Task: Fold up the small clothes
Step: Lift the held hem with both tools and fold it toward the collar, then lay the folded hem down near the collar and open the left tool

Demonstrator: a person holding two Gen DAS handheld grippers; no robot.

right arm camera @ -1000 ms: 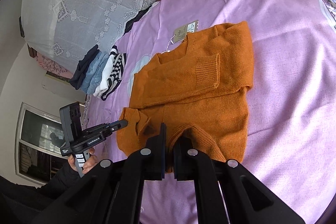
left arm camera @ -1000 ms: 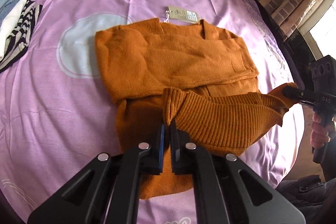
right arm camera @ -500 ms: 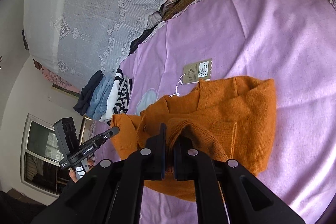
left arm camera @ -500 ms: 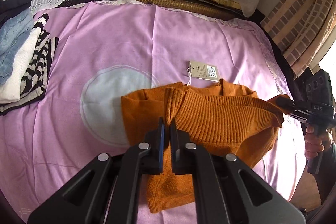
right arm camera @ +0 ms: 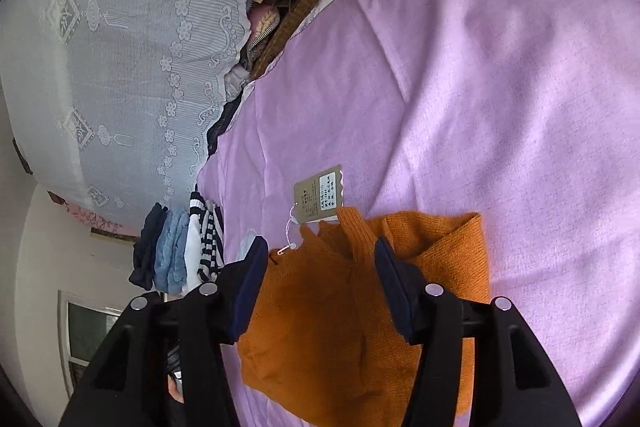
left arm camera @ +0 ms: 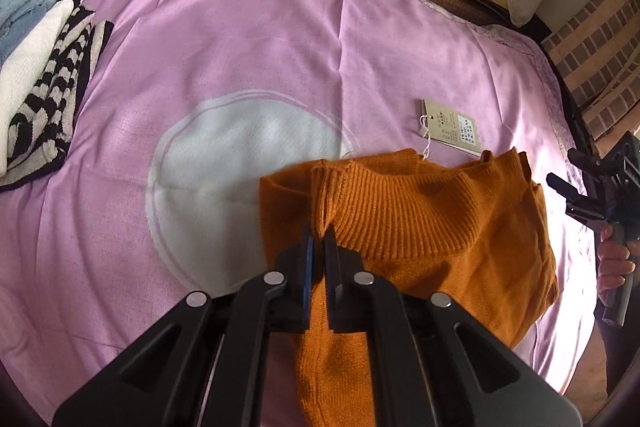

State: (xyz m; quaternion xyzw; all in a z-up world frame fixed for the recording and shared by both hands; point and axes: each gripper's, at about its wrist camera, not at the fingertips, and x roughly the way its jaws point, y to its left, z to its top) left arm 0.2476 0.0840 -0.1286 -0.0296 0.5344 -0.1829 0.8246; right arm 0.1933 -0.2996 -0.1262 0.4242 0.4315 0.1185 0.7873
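An orange knit sweater (left arm camera: 432, 227) lies folded in half on the pink bed sheet (left arm camera: 240, 47), its ribbed hem brought up over the neckline. Its paper tag (left arm camera: 450, 127) lies just beyond. My left gripper (left arm camera: 319, 233) is shut on the hem's left corner. My right gripper (right arm camera: 320, 247) is open above the sweater (right arm camera: 320, 315), its jaws wide apart and holding nothing. It also shows at the right edge of the left wrist view (left arm camera: 576, 199), open beside the sweater's right end.
A stack of folded clothes (left arm camera: 36, 67), striped, white and blue, sits at the sheet's left edge. Lace-covered bedding (right arm camera: 120, 47) and a woven mat run along the far side. A brick wall (left arm camera: 592, 47) stands at the right.
Both grippers carried the sweater's hem forward over the body toward the neckline, folding it in half. The right gripper then opened and let go of its corner.
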